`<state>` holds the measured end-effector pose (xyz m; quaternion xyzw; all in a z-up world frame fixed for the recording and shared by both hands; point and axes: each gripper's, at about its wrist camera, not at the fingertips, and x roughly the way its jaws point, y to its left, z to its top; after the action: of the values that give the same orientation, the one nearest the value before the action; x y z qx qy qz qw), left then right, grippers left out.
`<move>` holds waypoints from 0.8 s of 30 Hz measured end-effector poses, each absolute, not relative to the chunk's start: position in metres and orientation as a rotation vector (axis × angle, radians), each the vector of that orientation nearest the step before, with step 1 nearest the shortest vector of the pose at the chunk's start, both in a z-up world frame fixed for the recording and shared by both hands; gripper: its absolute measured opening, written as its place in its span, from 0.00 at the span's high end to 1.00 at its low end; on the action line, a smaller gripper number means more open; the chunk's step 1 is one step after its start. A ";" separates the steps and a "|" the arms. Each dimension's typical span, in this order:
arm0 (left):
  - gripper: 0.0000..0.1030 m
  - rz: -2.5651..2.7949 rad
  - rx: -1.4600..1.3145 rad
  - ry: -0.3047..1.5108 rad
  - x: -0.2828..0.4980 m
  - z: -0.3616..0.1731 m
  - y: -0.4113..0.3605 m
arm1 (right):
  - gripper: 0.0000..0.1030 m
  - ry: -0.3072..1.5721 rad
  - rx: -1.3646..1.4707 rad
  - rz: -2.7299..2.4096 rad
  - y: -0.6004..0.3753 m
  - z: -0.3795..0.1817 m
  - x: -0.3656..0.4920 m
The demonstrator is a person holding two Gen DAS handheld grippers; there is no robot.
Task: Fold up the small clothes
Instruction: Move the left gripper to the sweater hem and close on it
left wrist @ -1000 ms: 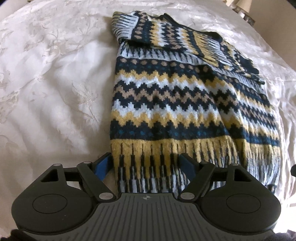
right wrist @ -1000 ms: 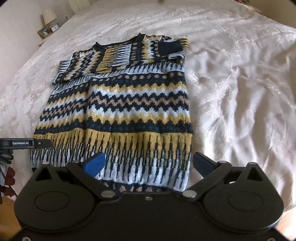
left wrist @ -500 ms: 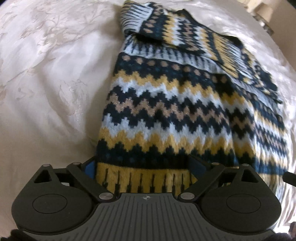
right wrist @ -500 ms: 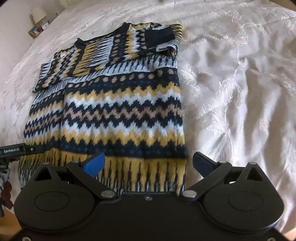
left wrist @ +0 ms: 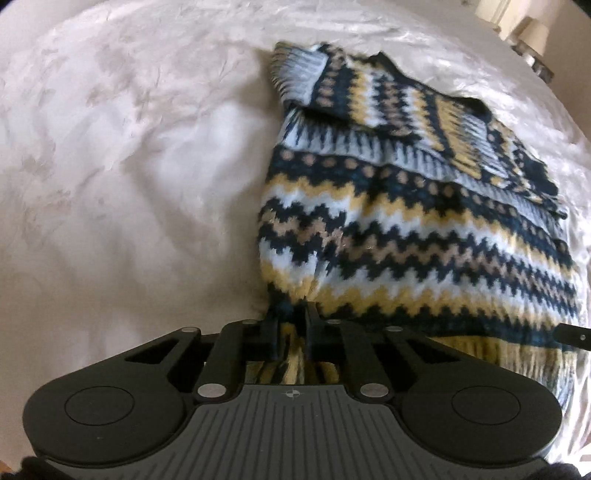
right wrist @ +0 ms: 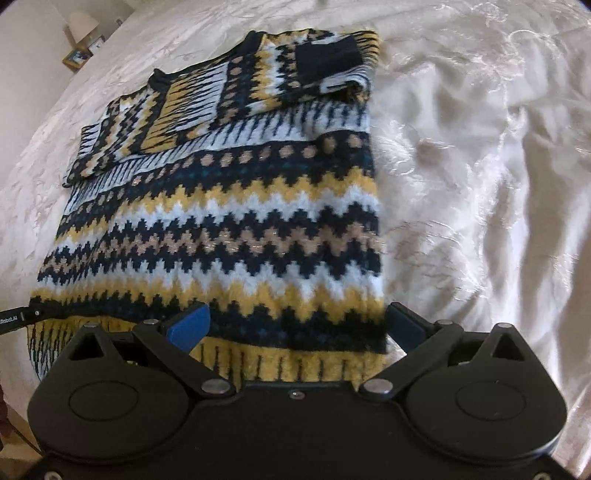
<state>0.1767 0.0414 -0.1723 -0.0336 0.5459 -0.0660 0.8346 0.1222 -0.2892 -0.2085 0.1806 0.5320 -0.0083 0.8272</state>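
Two tongs work the near hem of one patterned sweater (right wrist: 229,221) that lies flat on a white embossed bedspread (right wrist: 480,166). The left gripper (left wrist: 291,332) has its jaws pressed together, pinching a bunched fold of the yellow-and-navy hem at the sweater's left corner; the knit puckers into a ridge just ahead of the fingertips. The right gripper (right wrist: 295,328) is spread wide, its blue pads (right wrist: 188,326) straddling the hem near the sweater's right corner, with the yellow ribbed band lying between them, not clamped. In the right wrist view, the tip of the left gripper shows at the left edge, touching the hem. Beyond both tongs the zigzag bands of navy, white, tan and yellow run across the body. Farther still, the sleeves (right wrist: 332,62) are folded across the chest, below the dark neckline. Farthest off, past the bed, stands a small lamp (right wrist: 83,24).
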 end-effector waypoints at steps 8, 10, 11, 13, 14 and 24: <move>0.88 -0.154 0.024 1.153 0.181 -0.178 0.025 | 0.75 1.182 0.252 -0.093 -0.288 -0.217 0.129; 0.88 -0.159 0.029 1.148 0.178 -0.181 0.026 | 0.76 1.180 0.236 -0.120 -0.291 -0.218 0.128; 0.88 -0.166 0.038 1.143 0.178 -0.182 0.026 | 0.76 1.176 0.238 -0.125 -0.291 -0.219 0.127; 0.86 -0.184 0.050 1.139 0.176 -0.181 0.026 | 0.71 1.162 0.254 -0.132 -0.291 -0.216 0.125; 0.84 -0.194 0.047 1.138 0.174 -0.179 0.027 | 0.60 1.152 0.265 -0.132 -0.291 -0.213 0.123; 0.72 -0.290 -0.013 1.110 0.123 -0.170 0.047 | 0.23 1.097 0.418 -0.095 -0.285 -0.207 0.061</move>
<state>0.1233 0.0467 -0.1704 -0.0060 0.5251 -0.1372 0.8399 0.0609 -0.2850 -0.2066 0.1971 0.5174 -0.0448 0.8315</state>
